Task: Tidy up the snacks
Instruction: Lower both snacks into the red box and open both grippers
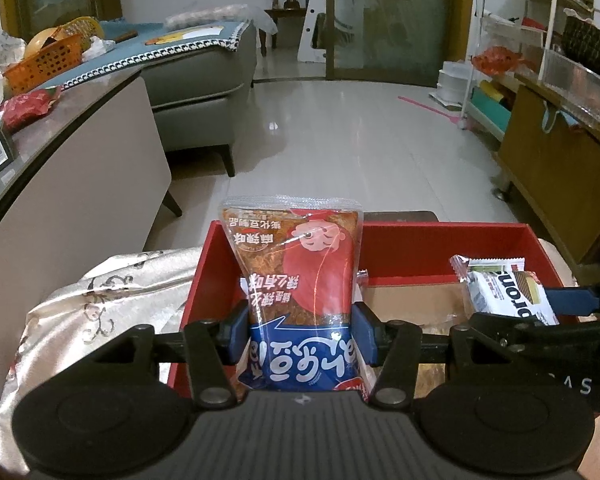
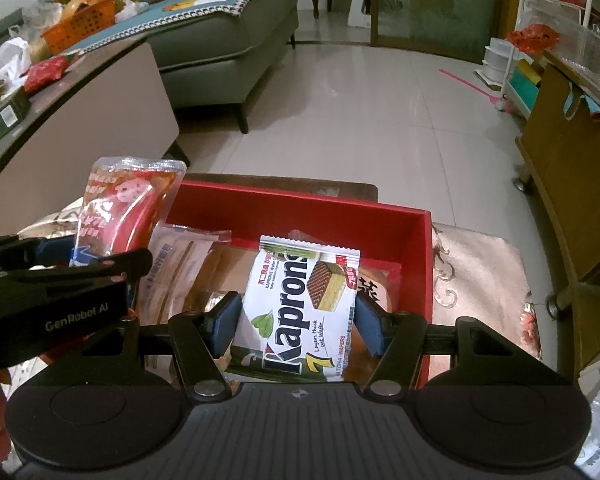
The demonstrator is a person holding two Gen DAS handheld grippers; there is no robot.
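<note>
My left gripper (image 1: pixel 300 334) is shut on a red-and-blue spicy snack bag (image 1: pixel 300 280), held upright over the left end of the red box (image 1: pixel 440 248). My right gripper (image 2: pixel 296 320) is shut on a white Kaprons wafer pack (image 2: pixel 300 304), held over the right part of the red box (image 2: pixel 300 206). In the right wrist view the snack bag (image 2: pixel 120 212) and the left gripper's body show at the left. In the left wrist view the wafer pack (image 1: pixel 504 292) shows at the right. Other wrapped snacks (image 2: pixel 180 268) lie in the box.
The box stands on a low seat with a pale embroidered cover (image 1: pixel 92 304). A curved table (image 1: pixel 60 140) with an orange basket (image 1: pixel 44 64) is on the left. A grey sofa (image 1: pixel 204 80) is behind it. A wooden cabinet (image 1: pixel 560 168) and white rack (image 1: pixel 500 40) stand on the right.
</note>
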